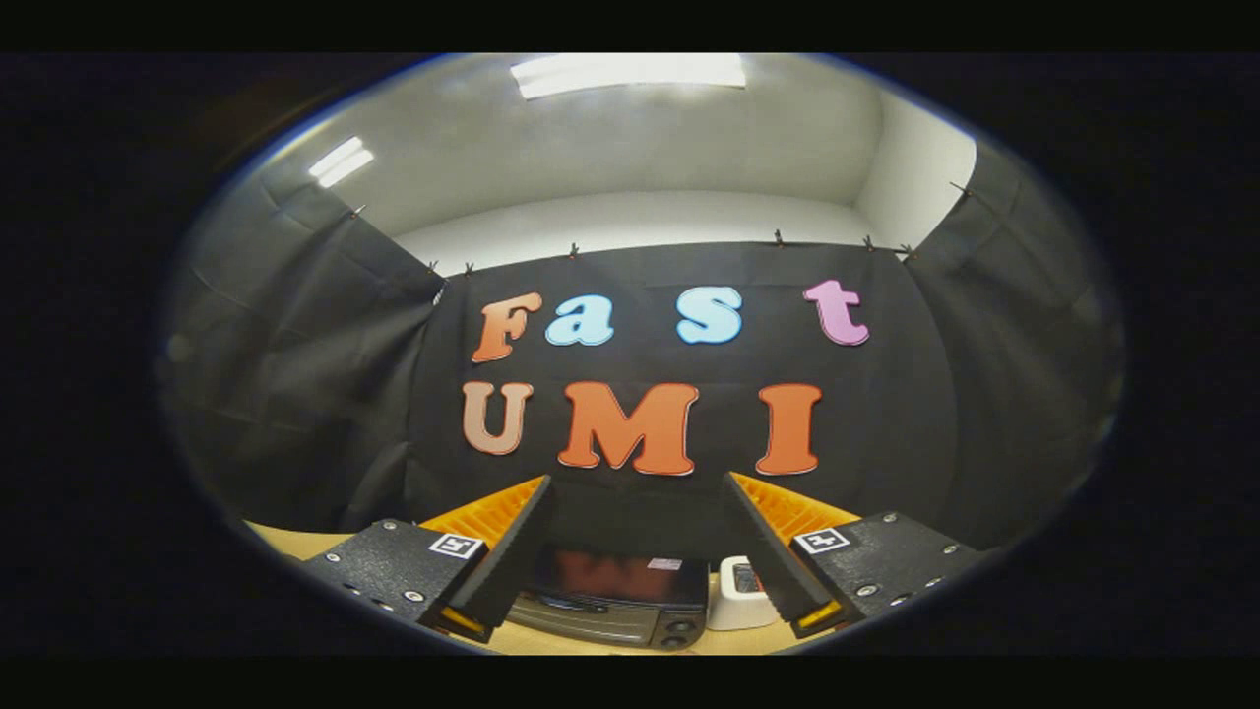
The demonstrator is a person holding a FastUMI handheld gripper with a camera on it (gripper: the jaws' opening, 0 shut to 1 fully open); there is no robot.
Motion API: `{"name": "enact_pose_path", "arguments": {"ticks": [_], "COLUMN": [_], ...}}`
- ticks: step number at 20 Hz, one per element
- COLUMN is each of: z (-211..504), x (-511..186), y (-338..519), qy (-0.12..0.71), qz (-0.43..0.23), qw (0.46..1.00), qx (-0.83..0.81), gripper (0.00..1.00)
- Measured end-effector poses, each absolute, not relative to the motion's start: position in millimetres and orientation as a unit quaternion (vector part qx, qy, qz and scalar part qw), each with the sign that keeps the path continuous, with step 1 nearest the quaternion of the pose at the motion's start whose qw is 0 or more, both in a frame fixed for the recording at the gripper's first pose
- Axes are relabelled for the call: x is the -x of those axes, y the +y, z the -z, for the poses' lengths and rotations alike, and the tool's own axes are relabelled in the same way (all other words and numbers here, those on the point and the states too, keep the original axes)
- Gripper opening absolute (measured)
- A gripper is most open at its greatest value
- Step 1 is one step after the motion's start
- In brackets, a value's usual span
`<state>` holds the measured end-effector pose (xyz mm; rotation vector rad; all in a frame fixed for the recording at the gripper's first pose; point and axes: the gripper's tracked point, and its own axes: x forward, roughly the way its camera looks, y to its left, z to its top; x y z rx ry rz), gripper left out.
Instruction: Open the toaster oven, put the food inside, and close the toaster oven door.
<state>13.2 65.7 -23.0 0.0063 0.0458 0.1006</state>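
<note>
**Gripper held high, fingers apart, toaster oven below**

The gripper [638, 537] is raised well above the wooden table [295, 540], and its two fingers [512, 551] stand wide apart with nothing between them. Low down in the gap between the fingers sits the toaster oven [615, 596], a dark box with a glass door that appears to be closed, though the view is small and warped there, so this is not certain. Two round knobs [677, 630] show at the oven's lower right corner. Just beside the oven, toward the right finger, stands a small white appliance [736, 591], partly hidden behind that finger; what it is cannot be told. Beyond the fingers hangs the black cloth wall [886, 414] of the booth, with a pale ceiling and two bright ceiling lights [630, 74] above it.
</note>
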Motion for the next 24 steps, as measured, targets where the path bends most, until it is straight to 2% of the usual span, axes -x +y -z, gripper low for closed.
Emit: {"name": "enact_pose_path", "arguments": {"ticks": [4, 12, 24], "z": [50, 175, 297], "x": [-26, -44, -71], "y": [83, 142, 166], "qy": [0.048, 0.148, 0.221], "qz": [-0.056, -0.091, -0.066], "qw": [0.997, 0.985, 0.973], "qx": [0.004, 0.012, 0.032], "gripper": [0.99, 0.99, 1.00]}}
